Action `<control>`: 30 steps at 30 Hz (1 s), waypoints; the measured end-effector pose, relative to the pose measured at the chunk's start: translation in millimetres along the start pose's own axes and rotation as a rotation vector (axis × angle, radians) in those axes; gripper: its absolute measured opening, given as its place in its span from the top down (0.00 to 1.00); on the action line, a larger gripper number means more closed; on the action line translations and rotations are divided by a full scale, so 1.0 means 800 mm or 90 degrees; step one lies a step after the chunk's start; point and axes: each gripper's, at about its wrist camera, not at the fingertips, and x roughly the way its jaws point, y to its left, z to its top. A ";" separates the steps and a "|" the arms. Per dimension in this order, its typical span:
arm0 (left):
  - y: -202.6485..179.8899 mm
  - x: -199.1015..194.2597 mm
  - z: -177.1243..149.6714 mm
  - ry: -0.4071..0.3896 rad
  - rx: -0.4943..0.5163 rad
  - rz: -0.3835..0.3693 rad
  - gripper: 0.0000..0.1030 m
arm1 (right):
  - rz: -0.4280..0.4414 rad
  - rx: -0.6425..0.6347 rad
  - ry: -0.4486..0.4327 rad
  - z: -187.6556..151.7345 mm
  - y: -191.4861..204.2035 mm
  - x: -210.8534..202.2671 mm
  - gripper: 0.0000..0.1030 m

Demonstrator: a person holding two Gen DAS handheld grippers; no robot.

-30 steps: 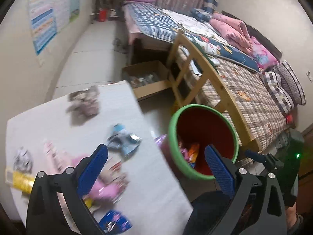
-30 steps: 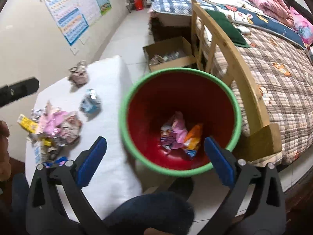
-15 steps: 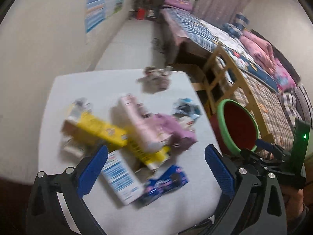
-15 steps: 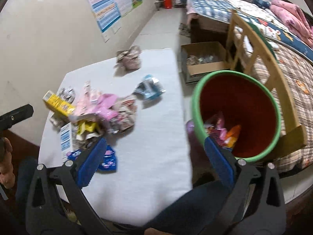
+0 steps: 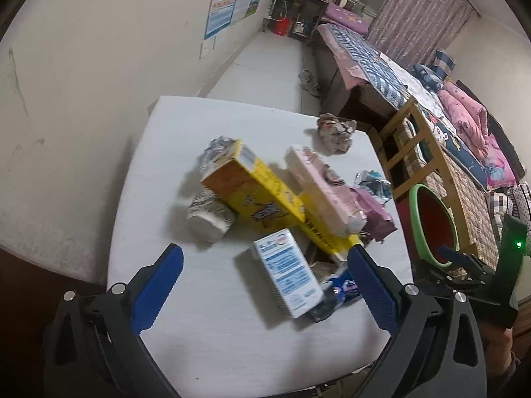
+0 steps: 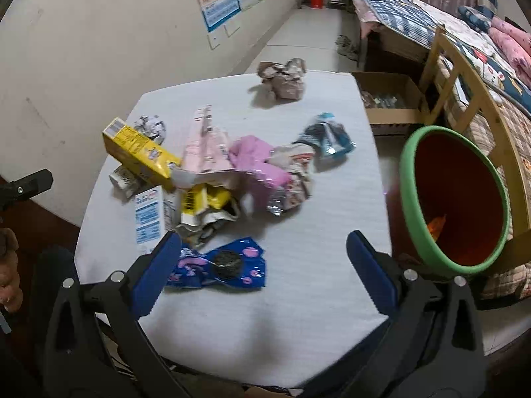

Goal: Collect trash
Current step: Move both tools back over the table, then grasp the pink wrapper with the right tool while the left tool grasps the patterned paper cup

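Both tongs, left tongs (image 5: 265, 278) and right tongs (image 6: 264, 267), hang spread wide and empty over the desk (image 6: 298, 315), trash pile (image 6: 212, 179) mid-desk, bin (image 6: 454, 199) just off its right edge for easy drops.

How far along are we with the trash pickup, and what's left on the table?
Done: at least one orange wrapper lies in the red bin.
In hand: nothing; the left hand-held gripper and right hand-held gripper are both open and empty.
Left: most of it, including the yellow box, white-blue carton, blue cookie wrapper and crumpled wad.
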 end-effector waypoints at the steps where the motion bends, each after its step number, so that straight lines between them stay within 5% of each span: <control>1: 0.002 0.002 0.000 0.001 0.000 0.001 0.08 | 0.000 -0.003 0.000 0.001 0.004 0.002 0.05; 26: 0.066 0.146 0.016 0.104 0.026 0.076 0.08 | -0.048 0.014 0.041 0.039 -0.009 0.088 0.05; 30: 0.070 0.163 0.020 0.107 0.030 0.077 0.09 | -0.052 -0.018 0.055 0.043 -0.003 0.102 0.24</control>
